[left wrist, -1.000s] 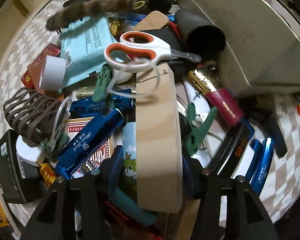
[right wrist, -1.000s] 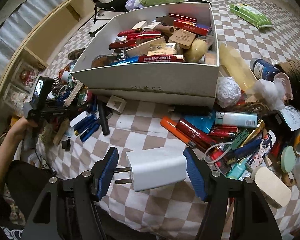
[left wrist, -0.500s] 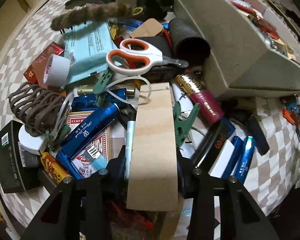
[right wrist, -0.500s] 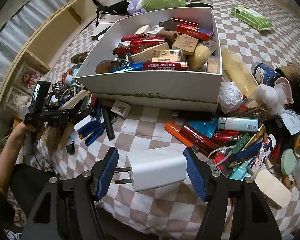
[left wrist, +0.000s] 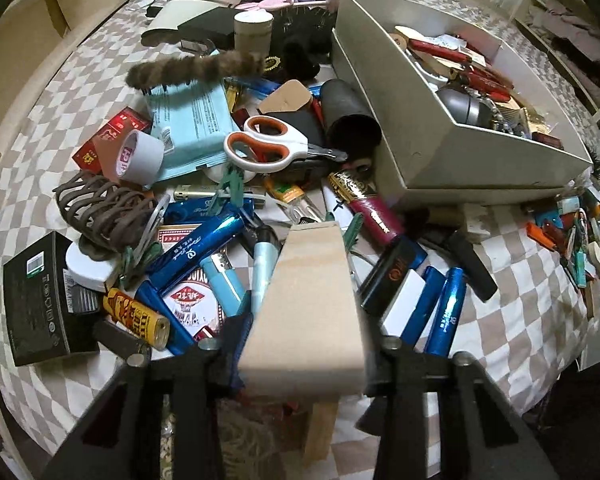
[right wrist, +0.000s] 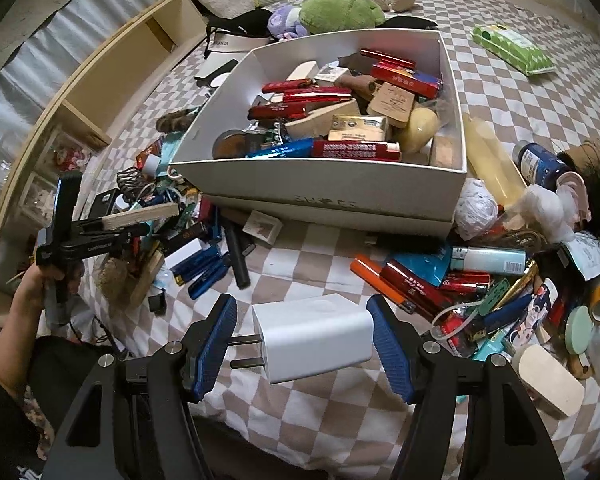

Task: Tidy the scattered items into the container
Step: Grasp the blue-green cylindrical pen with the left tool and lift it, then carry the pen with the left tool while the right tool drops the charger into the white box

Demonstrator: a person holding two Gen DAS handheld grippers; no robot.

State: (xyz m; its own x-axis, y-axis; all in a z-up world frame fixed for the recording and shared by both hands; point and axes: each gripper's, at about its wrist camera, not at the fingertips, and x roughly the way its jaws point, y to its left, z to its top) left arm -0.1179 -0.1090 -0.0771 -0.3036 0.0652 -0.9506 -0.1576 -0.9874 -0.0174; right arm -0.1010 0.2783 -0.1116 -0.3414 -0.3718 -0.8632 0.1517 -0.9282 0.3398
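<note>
My left gripper [right wrist: 140,222], held level in a hand [right wrist: 46,280] left of the white box [right wrist: 324,192], has its jaws clamped on a wooden block [left wrist: 312,300] above the clutter. My right gripper [right wrist: 304,340] hovers before the box, over the checkered bed [right wrist: 300,272], jaws gripping a white charger plug [right wrist: 316,338].

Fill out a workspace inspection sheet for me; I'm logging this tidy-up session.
Surface: checkered cloth, mostly covered.
Job's things: white box partly filled; wooden block and white charger held.
Clutter: scissors, tape roll, lighters, pens on both sides.
Grippers: left gripper shut on the block; right gripper shut on the charger.
Cables: nothing seen.
Surroundings: plush toys, wooden shelf.
</note>
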